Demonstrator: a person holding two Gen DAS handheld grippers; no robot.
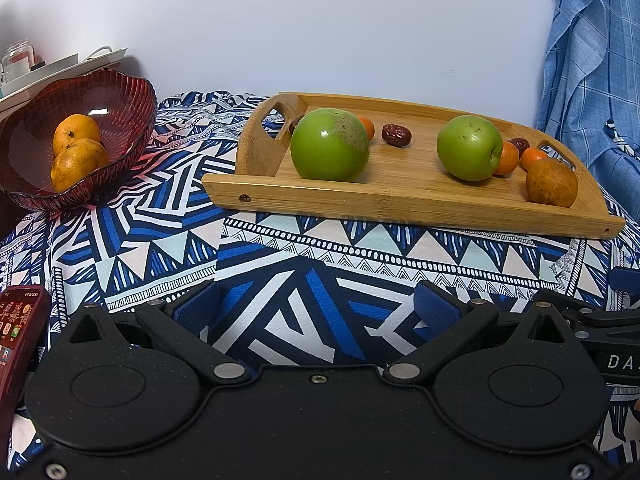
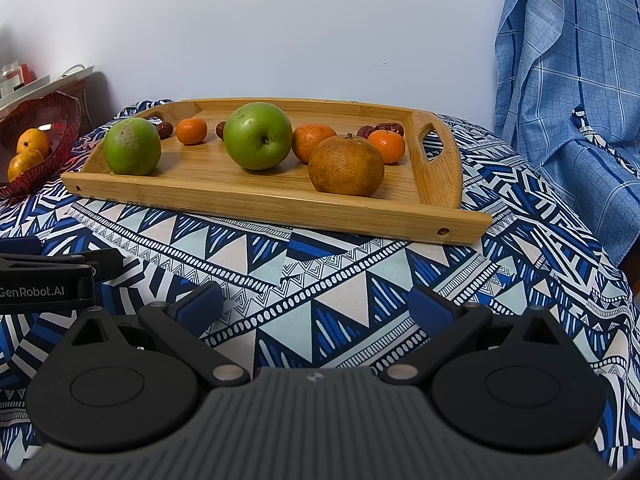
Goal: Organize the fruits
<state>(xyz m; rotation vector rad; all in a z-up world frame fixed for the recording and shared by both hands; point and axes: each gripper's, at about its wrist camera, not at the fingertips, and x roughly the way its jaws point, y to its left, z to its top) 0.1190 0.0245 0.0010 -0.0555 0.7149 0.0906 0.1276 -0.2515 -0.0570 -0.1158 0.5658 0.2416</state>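
A wooden tray (image 1: 400,196) (image 2: 256,200) holds two green apples (image 1: 329,144) (image 1: 469,148), a large brownish orange (image 2: 346,165) (image 1: 551,182), three small mandarins (image 2: 192,131) and several dark red dates (image 1: 396,135). A red glass bowl (image 1: 120,96) (image 2: 60,112) at the left holds two large oranges (image 1: 78,152). My left gripper (image 1: 316,308) is open and empty, low over the cloth in front of the tray. My right gripper (image 2: 316,304) is open and empty, also short of the tray.
A blue and white patterned cloth (image 2: 320,280) covers the table. A red phone (image 1: 20,336) lies at the near left. A blue checked fabric (image 2: 572,80) hangs at the right. A white shelf with a jar (image 1: 18,58) stands behind the bowl.
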